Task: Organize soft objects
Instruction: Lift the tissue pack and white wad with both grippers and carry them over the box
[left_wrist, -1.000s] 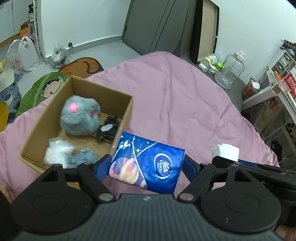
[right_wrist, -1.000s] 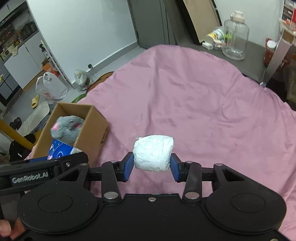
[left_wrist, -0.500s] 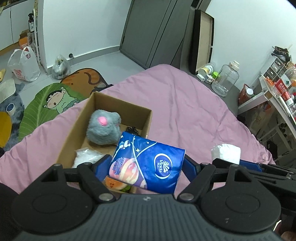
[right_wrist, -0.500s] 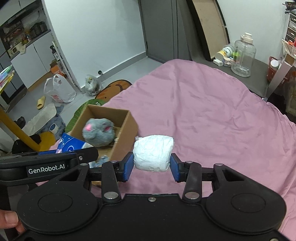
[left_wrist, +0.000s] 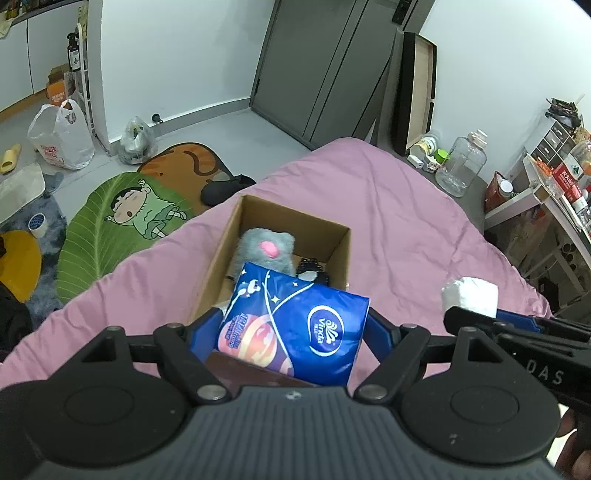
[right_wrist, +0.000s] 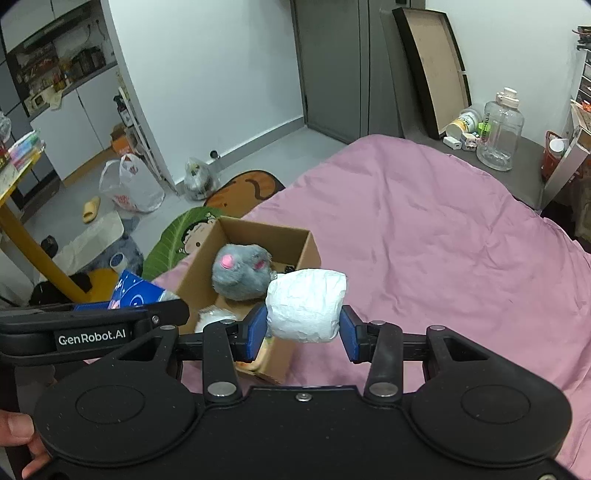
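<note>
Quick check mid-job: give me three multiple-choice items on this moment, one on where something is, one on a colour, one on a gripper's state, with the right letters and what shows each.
1. Where is the grey plush toy?
A. inside the cardboard box
B. on the floor mat
C. on the bedspread beside the box

2. What colour is the tissue pack in the left hand-held gripper?
A. green
B. mainly blue
C. yellow

3. What is the state of the right hand-held gripper?
A. wide open and empty
B. shut on nothing
C. shut on the white bundle

Answers:
1 A, the toy sits between the box walls.
2 B, the wrapper is blue with an orange patch.
3 C, both blue pads press the bundle's sides.
</note>
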